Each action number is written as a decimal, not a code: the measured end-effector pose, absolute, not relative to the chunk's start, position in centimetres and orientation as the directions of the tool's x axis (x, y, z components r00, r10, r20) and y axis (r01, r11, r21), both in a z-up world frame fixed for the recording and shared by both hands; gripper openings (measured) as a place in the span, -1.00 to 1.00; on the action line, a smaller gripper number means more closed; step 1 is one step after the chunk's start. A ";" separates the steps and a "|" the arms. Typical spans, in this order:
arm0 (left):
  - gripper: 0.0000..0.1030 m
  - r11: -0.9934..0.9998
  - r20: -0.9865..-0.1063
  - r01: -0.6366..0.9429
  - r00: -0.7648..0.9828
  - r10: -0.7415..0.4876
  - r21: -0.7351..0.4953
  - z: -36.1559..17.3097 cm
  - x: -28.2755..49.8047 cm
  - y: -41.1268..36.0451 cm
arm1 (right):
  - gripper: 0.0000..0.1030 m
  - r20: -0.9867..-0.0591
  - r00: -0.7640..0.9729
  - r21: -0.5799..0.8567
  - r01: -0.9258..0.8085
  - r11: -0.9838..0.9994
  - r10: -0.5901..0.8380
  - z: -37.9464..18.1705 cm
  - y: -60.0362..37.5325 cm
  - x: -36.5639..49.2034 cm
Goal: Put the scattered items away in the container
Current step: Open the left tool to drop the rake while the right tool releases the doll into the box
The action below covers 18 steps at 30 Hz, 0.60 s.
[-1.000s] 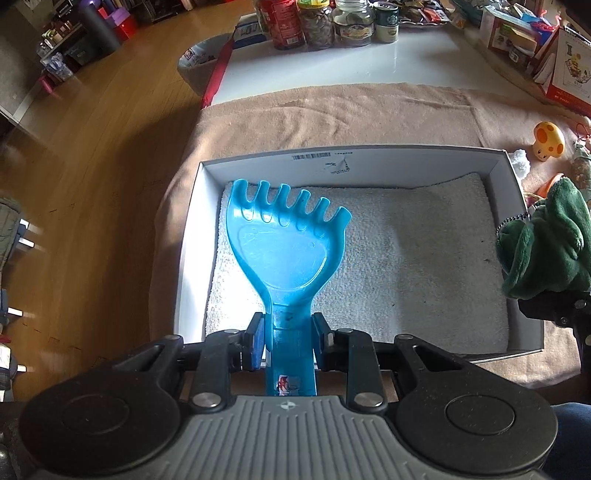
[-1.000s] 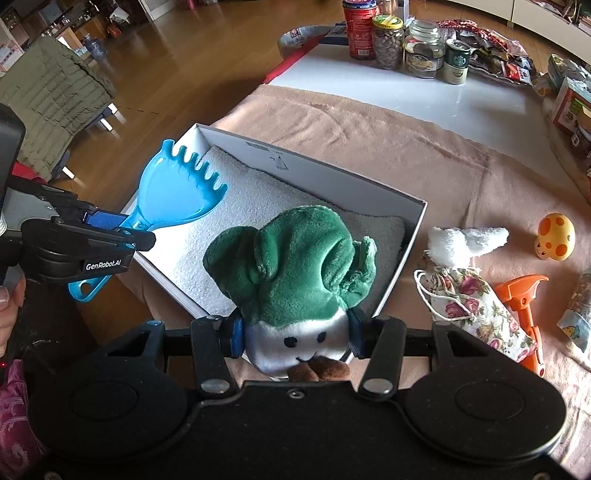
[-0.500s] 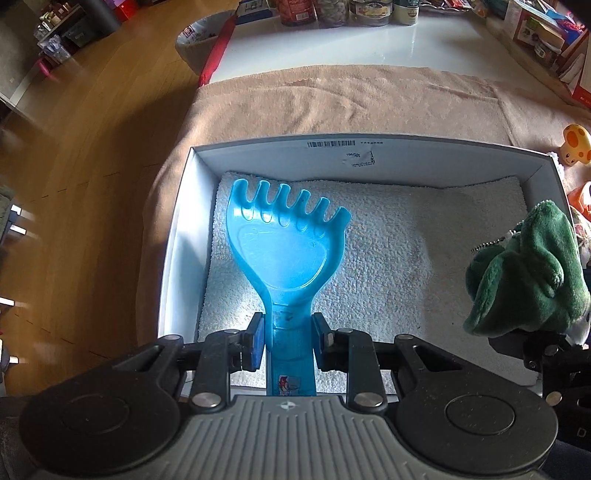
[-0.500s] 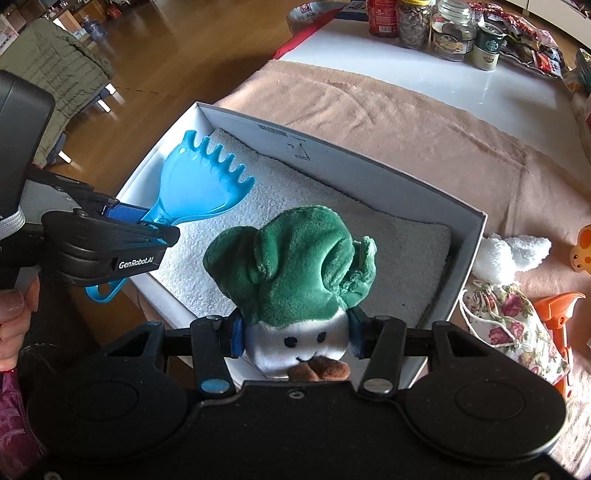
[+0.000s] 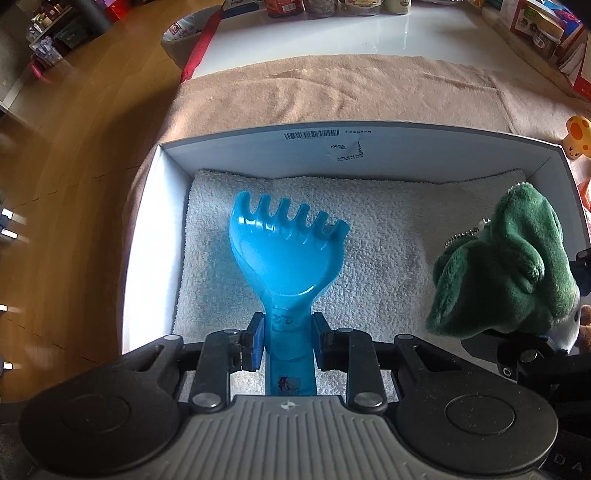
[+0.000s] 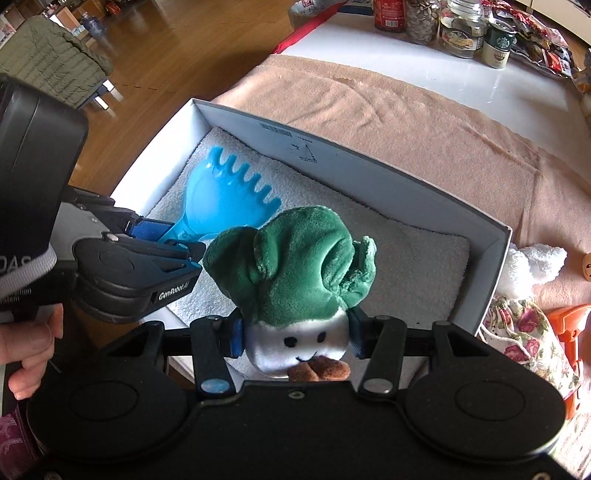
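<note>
A white cardboard box [image 5: 354,142] [image 6: 369,155] lined with a white towel lies on a tan cloth. My left gripper [image 5: 288,341] [image 6: 166,243] is shut on the handle of a blue toy rake [image 5: 288,254] [image 6: 225,199], whose toothed head hangs low over the towel in the box's left half. My right gripper [image 6: 295,334] is shut on a green and white plush vegetable toy [image 6: 295,273] [image 5: 509,266], held over the box's near right part. Whether either toy touches the towel cannot be told.
Right of the box on the cloth lie a white fluffy item [image 6: 532,262], a floral pouch [image 6: 524,336], an orange spray head [image 6: 569,325] and a yellow mushroom toy [image 5: 578,136]. Jars and cans [image 6: 461,26] stand on the white table beyond. Wooden floor lies left.
Both grippers have come down and forward over the box. The rake's head now sits well inside its walls, and the plush toy hangs lower over the towel.
</note>
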<state>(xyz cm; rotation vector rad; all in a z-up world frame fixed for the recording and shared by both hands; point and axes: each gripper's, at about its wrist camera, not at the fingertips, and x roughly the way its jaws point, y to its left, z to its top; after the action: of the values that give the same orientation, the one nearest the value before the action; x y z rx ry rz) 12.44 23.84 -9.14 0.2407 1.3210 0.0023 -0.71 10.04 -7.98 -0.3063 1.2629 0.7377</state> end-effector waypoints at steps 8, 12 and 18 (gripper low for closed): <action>-0.49 0.977 -0.963 0.129 0.233 0.138 0.172 -9.5 12.7 23.8 | 0.00 -0.941 0.110 0.179 -0.643 0.745 0.321 -8.6 10.0 -0.1; -0.43 0.975 -0.963 0.138 0.228 0.140 0.175 -9.2 12.5 23.5 | 0.04 -0.941 0.104 0.185 -0.640 0.746 0.322 -8.7 9.9 -0.1; -0.30 0.974 -0.961 0.143 0.238 0.140 0.177 -8.6 12.0 23.0 | 0.07 -0.944 0.090 0.194 -0.630 0.752 0.319 -8.9 9.8 0.0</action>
<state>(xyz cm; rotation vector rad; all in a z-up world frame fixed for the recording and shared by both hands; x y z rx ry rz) 11.95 23.05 -8.64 0.2475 1.3349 -0.0020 -0.01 9.76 -8.87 -0.2908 1.3017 0.7203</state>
